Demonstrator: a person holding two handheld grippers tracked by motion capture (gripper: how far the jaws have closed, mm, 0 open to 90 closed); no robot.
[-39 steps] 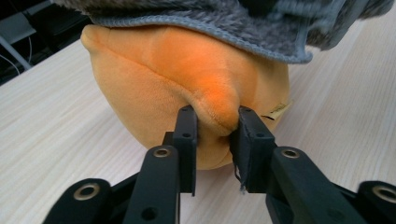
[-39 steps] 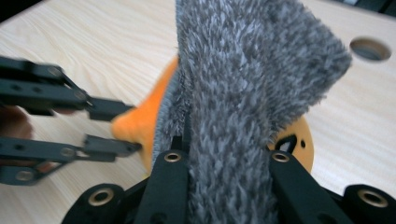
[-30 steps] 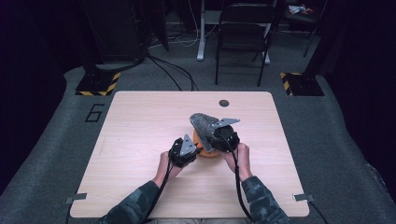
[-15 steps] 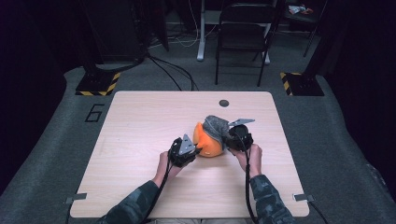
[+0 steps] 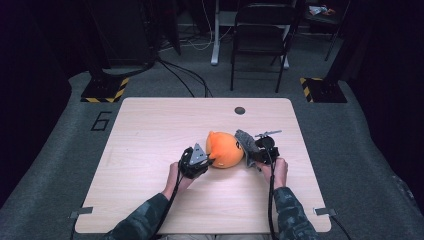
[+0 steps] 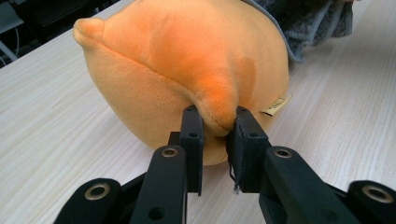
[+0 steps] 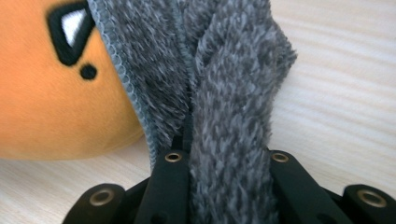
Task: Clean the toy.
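An orange plush toy (image 5: 224, 149) lies on the wooden tabletop (image 5: 150, 130), a little toward the near edge and right of the middle, well apart from all four corners. The left gripper (image 5: 204, 161) is at the toy's left side. In the left gripper view its two black jaws stand narrow and pinch a soft ridge of the orange plush toy (image 6: 187, 70), a seam fold that bulges out between the pads (image 6: 192, 140). A small cloth label (image 6: 275, 105) is sewn low on the toy, near the tabletop. The right gripper (image 5: 252, 152) is at the toy's right side and holds a grey fuzzy cloth (image 5: 245, 142), which leans against the right flank of the toy and touches it. In the right gripper view the jaws are closed tight on a folded strip of the grey fuzzy cloth (image 7: 224, 93), and the cloth rises up between them and hides the pads. Beside it, at the left of that view, the orange plush toy (image 7: 51, 112) shows a stitched black and white eye (image 7: 70, 32) and a small black dot (image 7: 88, 71) under it. The hemmed edge of the cloth lies over the orange plush. A dark round hole (image 5: 240, 110) sits in the tabletop near the far edge, toward the far right corner. Both forearms of the person, in patterned sleeves (image 5: 290, 215), come over the near edge.
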